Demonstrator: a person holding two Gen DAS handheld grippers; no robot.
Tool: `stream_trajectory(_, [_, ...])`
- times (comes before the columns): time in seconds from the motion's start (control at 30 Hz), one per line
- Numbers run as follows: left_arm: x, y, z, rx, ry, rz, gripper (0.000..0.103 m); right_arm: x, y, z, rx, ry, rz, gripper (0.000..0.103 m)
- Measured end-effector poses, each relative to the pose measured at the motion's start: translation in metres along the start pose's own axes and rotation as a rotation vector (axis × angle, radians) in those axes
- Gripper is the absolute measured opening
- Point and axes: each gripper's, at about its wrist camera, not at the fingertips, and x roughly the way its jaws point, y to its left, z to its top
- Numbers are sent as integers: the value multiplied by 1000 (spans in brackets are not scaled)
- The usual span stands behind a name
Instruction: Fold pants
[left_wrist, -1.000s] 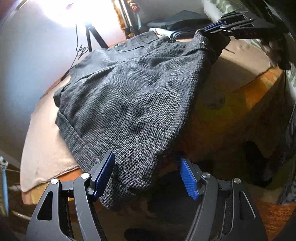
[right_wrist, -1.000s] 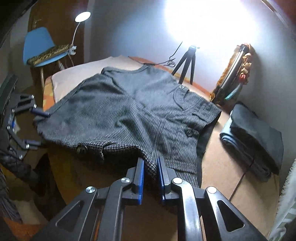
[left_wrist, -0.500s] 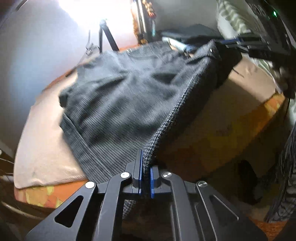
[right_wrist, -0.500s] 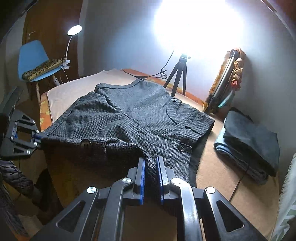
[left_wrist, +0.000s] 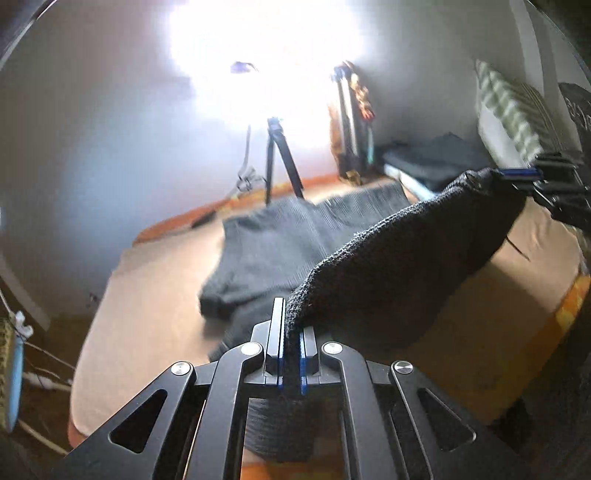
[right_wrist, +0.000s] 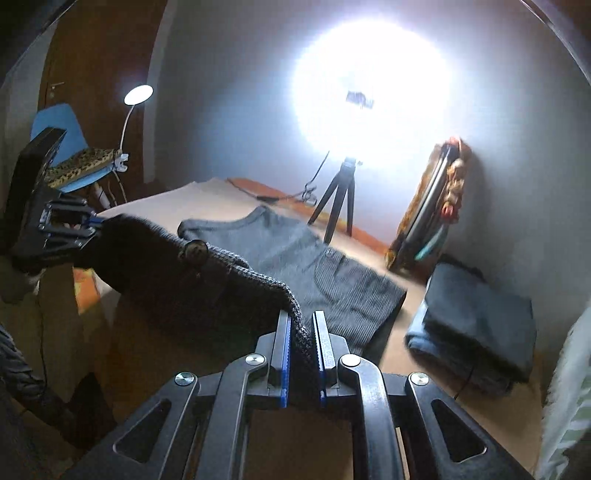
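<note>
The grey tweed pants (left_wrist: 399, 258) lie partly on the tan bed (left_wrist: 155, 288), with their near edge lifted and stretched between my two grippers. My left gripper (left_wrist: 291, 332) is shut on one corner of that edge. My right gripper (right_wrist: 302, 332) is shut on the other corner, near the waistband button (right_wrist: 192, 252). Each gripper shows in the other's view, the right one (left_wrist: 517, 172) at the far right and the left one (right_wrist: 96, 222) at the far left. The far half of the pants (right_wrist: 306, 266) rests flat on the bed.
A folded stack of dark clothes (right_wrist: 476, 325) lies on the bed at the right. A small tripod (right_wrist: 338, 195) with a bright lamp stands at the back wall. A blue chair (right_wrist: 62, 147) stands at the left. A striped pillow (left_wrist: 513, 114) lies at the right.
My left gripper has shut on the pants' corner. Both grippers have lifted the near edge up and toward the far side, so less of the pants lies flat.
</note>
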Motion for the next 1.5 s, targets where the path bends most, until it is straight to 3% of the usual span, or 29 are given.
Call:
stream_trajectory(0.57, [68,34,90,71,-93,93,4,67,-52,69,13,-24,-73,8])
stream_trajectory(0.97, [154,50,104,121,10,104,4,171,-85,81,43,89,-88,8])
stream_trajectory(1.5, [264,62,89,105,171,80,4,299,-103,57,52,272,-83,8])
